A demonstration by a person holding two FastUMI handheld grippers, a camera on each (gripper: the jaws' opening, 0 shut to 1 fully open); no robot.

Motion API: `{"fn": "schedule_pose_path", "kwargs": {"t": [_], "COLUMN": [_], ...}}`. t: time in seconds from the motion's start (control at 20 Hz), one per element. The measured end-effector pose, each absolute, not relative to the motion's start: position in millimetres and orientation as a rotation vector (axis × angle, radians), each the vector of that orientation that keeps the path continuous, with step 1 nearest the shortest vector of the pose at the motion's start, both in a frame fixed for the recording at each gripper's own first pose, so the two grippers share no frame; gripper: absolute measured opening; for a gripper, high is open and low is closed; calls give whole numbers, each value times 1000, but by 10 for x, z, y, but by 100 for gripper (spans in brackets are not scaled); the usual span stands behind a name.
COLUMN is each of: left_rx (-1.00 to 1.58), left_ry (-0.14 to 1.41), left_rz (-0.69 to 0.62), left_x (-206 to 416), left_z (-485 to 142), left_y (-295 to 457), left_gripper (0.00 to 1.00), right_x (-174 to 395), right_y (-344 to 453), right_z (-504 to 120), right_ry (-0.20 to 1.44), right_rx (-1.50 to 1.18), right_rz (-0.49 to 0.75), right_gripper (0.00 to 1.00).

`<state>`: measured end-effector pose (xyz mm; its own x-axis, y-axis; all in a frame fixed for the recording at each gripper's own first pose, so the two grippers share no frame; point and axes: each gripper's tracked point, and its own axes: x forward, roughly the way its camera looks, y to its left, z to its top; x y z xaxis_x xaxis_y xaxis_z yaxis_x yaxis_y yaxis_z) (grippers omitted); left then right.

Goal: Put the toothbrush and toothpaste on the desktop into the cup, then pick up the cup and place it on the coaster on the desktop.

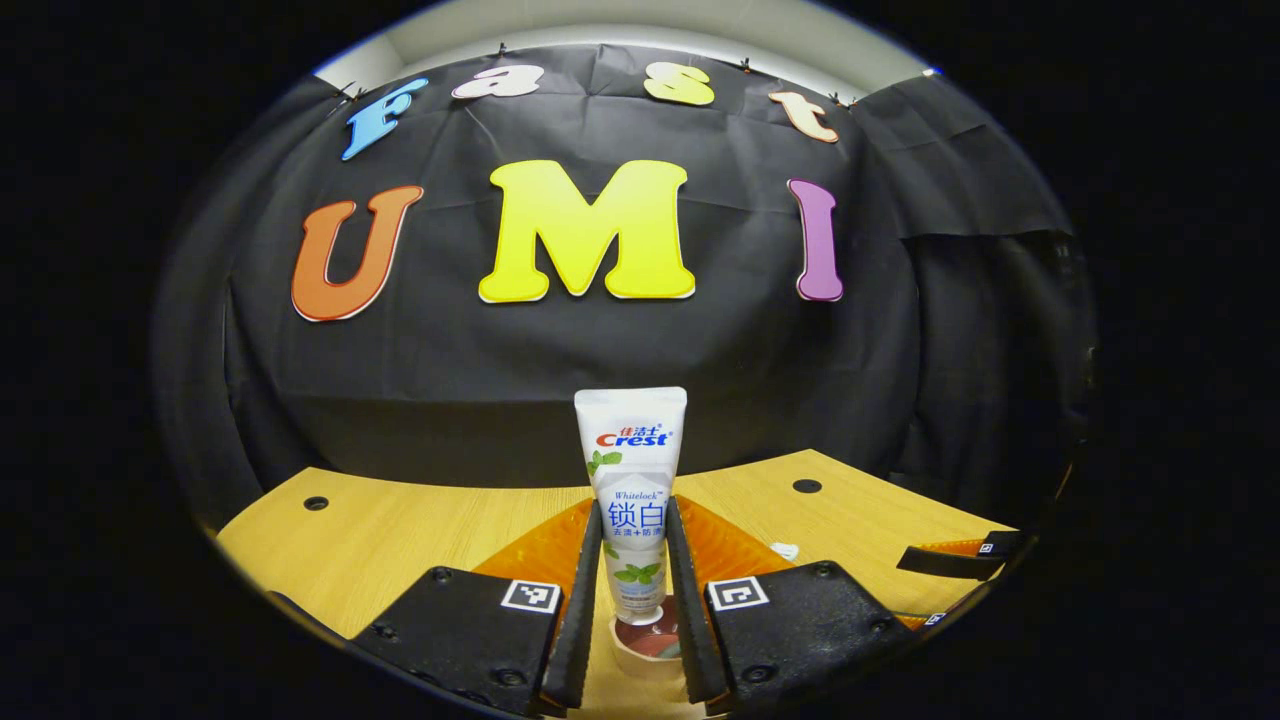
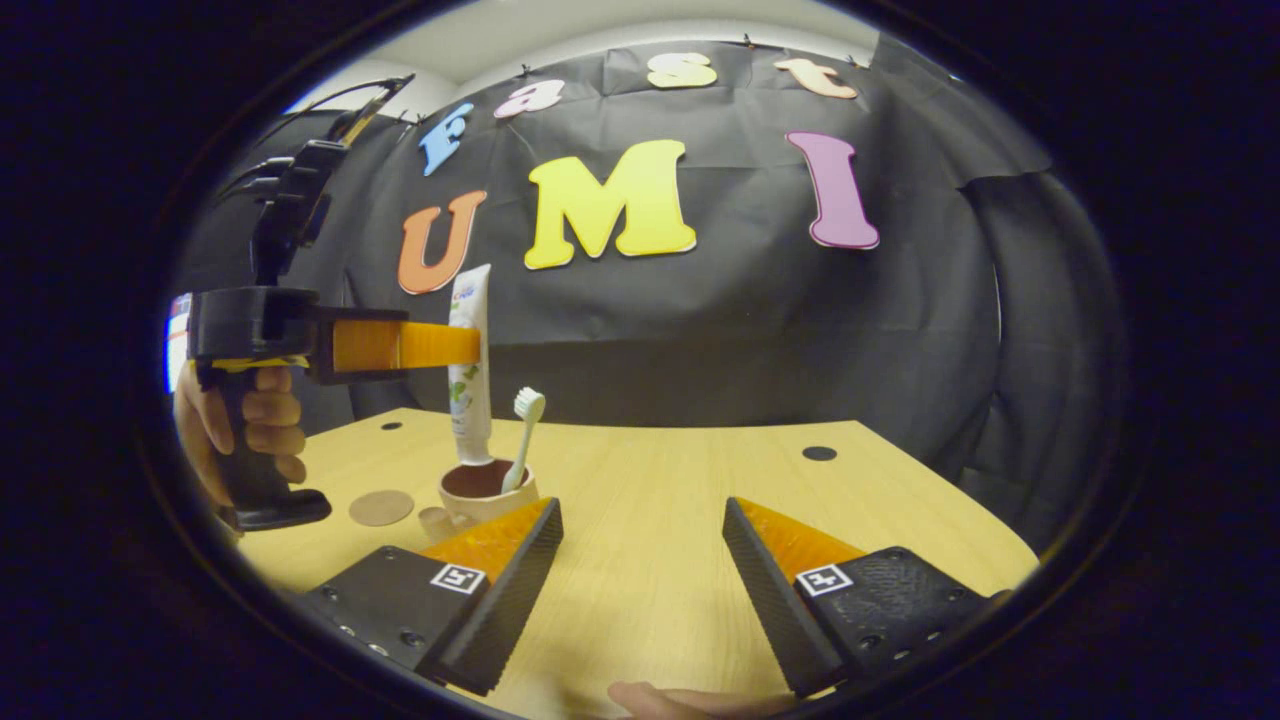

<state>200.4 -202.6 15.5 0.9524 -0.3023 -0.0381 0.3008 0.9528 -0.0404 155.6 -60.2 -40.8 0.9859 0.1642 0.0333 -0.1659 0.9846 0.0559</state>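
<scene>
In the right gripper view, the right gripper (image 2: 642, 570) hangs over the bare wooden desktop (image 2: 680, 500) with its fingers spread wide and nothing between them. Off to the left, a hand (image 2: 240, 425) holds the left gripper (image 2: 470, 345), whose fingers press on an upright toothpaste tube (image 2: 470, 375) — its lower end sits at the mouth of the cup (image 2: 485, 492) (how deep it reaches is hard to tell). A toothbrush (image 2: 522, 440) leans inside that cup, bristles up, and a round coaster (image 2: 381, 507) lies flat just left of it.
</scene>
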Motion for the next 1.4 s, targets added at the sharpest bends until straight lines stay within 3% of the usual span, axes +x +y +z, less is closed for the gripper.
{"fn": "schedule_pose_path", "kwargs": {"t": [0.2,0.25,0.3,0.75,1.05,1.1,1.15,1.2,1.4], "left_rx": [-34,-38,-49,-65,-40,-34,-35,-35,-14], "left_ry": [38,40,43,140,56,54,49,43,30], "left_rz": [-317,-328,-337,-355,-346,-348,-348,-351,-327], "left_x": [2025,1991,1970,1916,1766,1719,1680,1634,1348], "left_z": [164,167,164,-86,188,208,236,257,297], "left_y": [-2066,-2078,-2098,-2159,-2084,-2076,-2066,-2056,-1891], "left_gripper": [40,35,40,42,44,52,52,67,86], "right_x": [1547,1555,1561,1563,1584,1585,1602,1614,1612], "right_y": [-634,-630,-629,-688,-729,-712,-712,-716,-629], "right_z": [-410,-445,-446,-476,-514,-516,-535,-560,-584], "right_ry": [-21,-7,2,12,28,32,39,49,60], "right_rx": [93,106,117,111,114,123,130,139,85], "right_rz": [168,174,177,158,143,151,154,153,140], "right_gripper": [95,95,95,95,95,95,95,95,97]}}
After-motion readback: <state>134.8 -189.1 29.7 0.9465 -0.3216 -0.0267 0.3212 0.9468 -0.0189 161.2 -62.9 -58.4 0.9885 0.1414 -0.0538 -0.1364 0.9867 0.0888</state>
